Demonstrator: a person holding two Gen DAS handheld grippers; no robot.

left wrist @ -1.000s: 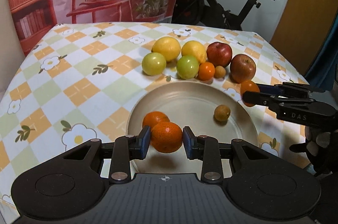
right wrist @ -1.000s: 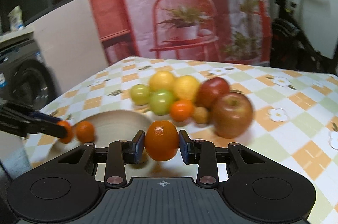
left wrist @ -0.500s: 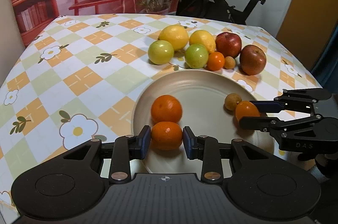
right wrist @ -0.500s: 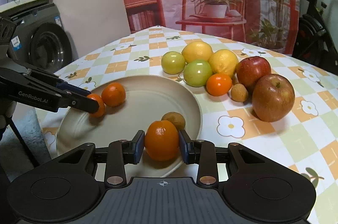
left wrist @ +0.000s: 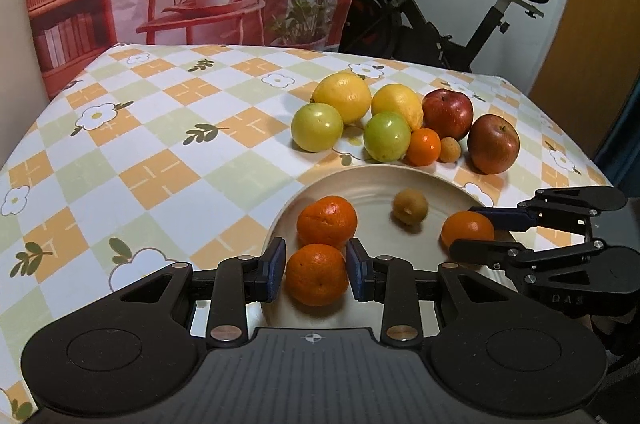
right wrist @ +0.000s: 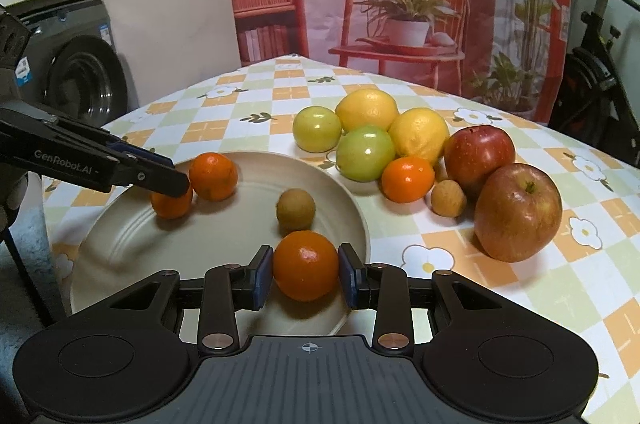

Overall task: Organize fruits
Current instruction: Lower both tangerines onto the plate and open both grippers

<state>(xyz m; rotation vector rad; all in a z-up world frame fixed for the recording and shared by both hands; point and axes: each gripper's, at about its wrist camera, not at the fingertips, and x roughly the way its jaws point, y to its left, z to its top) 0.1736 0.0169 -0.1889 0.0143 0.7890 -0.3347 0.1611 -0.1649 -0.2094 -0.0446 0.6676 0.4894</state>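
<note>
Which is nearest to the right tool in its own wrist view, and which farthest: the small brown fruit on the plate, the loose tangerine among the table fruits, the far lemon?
From the right tool:
1. Small brown fruit, on the plate just ahead.
2. Loose tangerine, off the plate, ahead to the right.
3. Far lemon, at the back of the cluster.

Two hand-held grippers, each closed on a fruit.

Left gripper (left wrist: 316,274) angles downward, its blue pads (left wrist: 276,270) pressed on either side of an orange (left wrist: 317,274). Right gripper (right wrist: 306,274) is likewise tilted down, pads (right wrist: 262,274) clamped on a second orange (right wrist: 306,265). In each wrist view the other gripper enters from the side.
</note>
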